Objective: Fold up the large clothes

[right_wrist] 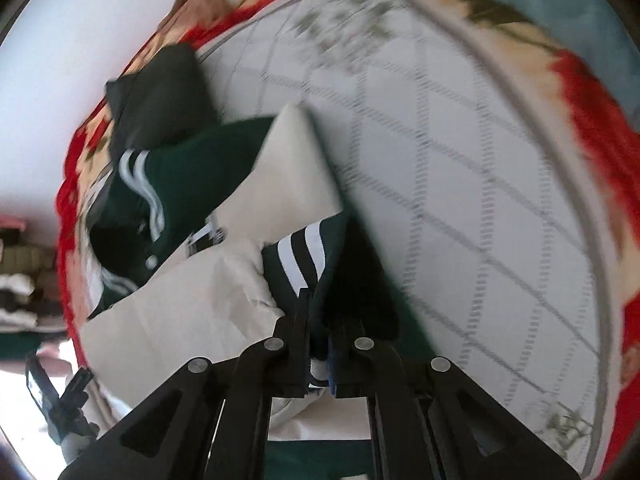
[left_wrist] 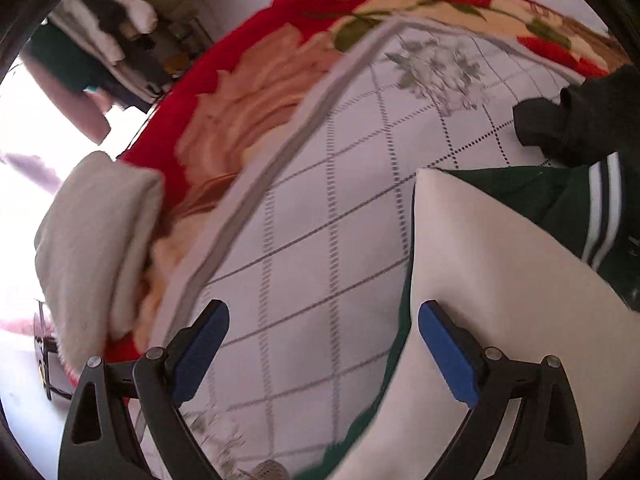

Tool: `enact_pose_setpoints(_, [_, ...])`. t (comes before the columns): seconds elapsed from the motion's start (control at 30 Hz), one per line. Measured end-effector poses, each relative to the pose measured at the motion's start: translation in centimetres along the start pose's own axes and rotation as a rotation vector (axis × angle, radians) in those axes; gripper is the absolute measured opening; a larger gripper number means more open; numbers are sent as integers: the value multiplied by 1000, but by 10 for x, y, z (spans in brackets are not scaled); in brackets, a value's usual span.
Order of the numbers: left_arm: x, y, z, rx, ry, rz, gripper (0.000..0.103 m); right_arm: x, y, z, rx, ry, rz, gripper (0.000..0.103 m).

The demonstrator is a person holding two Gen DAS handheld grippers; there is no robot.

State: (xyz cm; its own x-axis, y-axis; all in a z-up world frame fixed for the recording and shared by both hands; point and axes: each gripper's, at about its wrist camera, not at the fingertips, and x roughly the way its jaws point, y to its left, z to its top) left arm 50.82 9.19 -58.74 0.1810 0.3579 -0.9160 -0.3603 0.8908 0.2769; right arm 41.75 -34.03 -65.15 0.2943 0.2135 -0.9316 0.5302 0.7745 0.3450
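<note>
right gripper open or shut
Shut: the right gripper has its jaws pressed together on the striped cuff of the green and cream jacket.

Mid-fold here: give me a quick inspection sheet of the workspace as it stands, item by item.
Surface: white quilted mat with grey diamond grid, lying over a red floral blanket.
Job's things: green jacket with cream sleeves and striped cuffs, partly folded on the mat.
Clutter: dark garment beyond the jacket; cream towel on the blanket edge.
Grippers: left gripper open, over the mat, holding nothing; right gripper shut on the jacket's striped cuff.
Cables: nothing seen.
Surroundings: piled clothes against the wall; both views motion-blurred.
</note>
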Motion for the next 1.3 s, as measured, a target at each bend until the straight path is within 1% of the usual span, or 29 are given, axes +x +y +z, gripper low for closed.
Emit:
enact_pose_setpoints(0.07, [12,-6,9,22,4,-7,99,-6,-11,0,20,-21,-35,5])
enact_pose_setpoints(0.1, [19,-10,15,40,6,-15,99,2,-1,-2,22,-22,-46,5])
enact_pose_setpoints(0.17, [28,-15,21,69,14,-22,99,7,-6,-4,-4,-12,-97,5])
enact_pose_setpoints(0.2, [35,-19,23,87,21,-29,99,20,-8,-5,-40,26,-136,5])
enact_pose_setpoints(0.23, [40,-21,25,98,31,-30,99,40,-3,-5,-46,61,-153,7])
enact_pose_setpoints(0.27, [45,-22,26,105,43,-28,99,54,-11,-6,-24,117,-147,11])
enact_pose_setpoints(0.3, [48,-21,27,105,51,-30,99,64,-18,-5,1,164,-124,15])
enact_pose_setpoints(0.37, [40,-15,30,106,45,-14,99,64,-28,2,42,193,-90,20])
enact_pose_setpoints(0.4, [30,-11,30,107,29,5,99,59,-33,6,71,206,-72,26])
enact_pose_setpoints(0.43, [17,-7,28,105,2,19,99,51,-37,10,94,208,-59,29])
enact_pose_setpoints(0.47, [3,-3,25,102,-21,25,99,38,-39,13,106,192,-50,31])
enact_pose_setpoints(0.53, [-22,2,14,94,-52,12,99,16,-39,13,102,153,-23,31])
enact_pose_setpoints(0.6, [-38,2,0,95,-75,3,99,-1,-34,9,76,130,19,31])
enact_pose_setpoints(0.63, [-36,-1,-9,116,-63,7,99,-4,-29,6,56,135,52,31])
enact_pose_setpoints(0.7, [-8,-12,-23,158,-18,37,99,5,-13,-3,7,175,119,31])
enact_pose_setpoints(0.73, [10,-14,-25,152,-8,36,99,12,-3,-8,-6,192,123,31])
enact_pose_setpoints(0.77, [18,-15,-23,137,-10,26,101,20,1,-12,-15,206,124,31])
enact_pose_setpoints(0.8, [26,-13,-19,114,-3,11,103,36,6,-16,-22,228,109,31])
enact_pose_setpoints(0.87, [41,-8,-7,81,33,-17,103,64,11,-18,-34,255,25,24])
enact_pose_setpoints(0.9, [42,-5,-1,70,44,-28,103,75,12,-17,-38,262,-7,24])
enact_pose_setpoints(0.93, [38,-3,3,83,50,-31,103,76,13,-16,-23,260,-17,24])
enact_pose_setpoints(0.97, [31,-2,4,104,38,-25,103,73,14,-14,-10,268,-21,26])
enact_pose_setpoints(1.0, [17,-1,3,124,12,-23,103,67,16,-14,-6,276,-14,27])
enact_pose_setpoints(1.07, [-14,6,-7,144,-36,-58,103,45,16,-19,0,295,21,28])
enact_pose_setpoints(1.1, [-28,9,-13,148,-48,-78,103,27,12,-27,16,311,44,33])
enact_pose_setpoints(1.17, [-65,18,-31,157,-75,-123,103,0,5,-41,24,334,57,33])
enact_pose_setpoints(1.2, [-86,24,-45,164,-79,-158,103,-18,-1,-53,18,348,53,33])
enact_pose_setpoints(1.23, [-102,24,-56,173,-82,-173,103,-41,-9,-69,8,365,39,34])
enact_pose_setpoints(1.3, [-132,24,-83,201,-83,-205,103,-69,-23,-95,6,389,7,37])
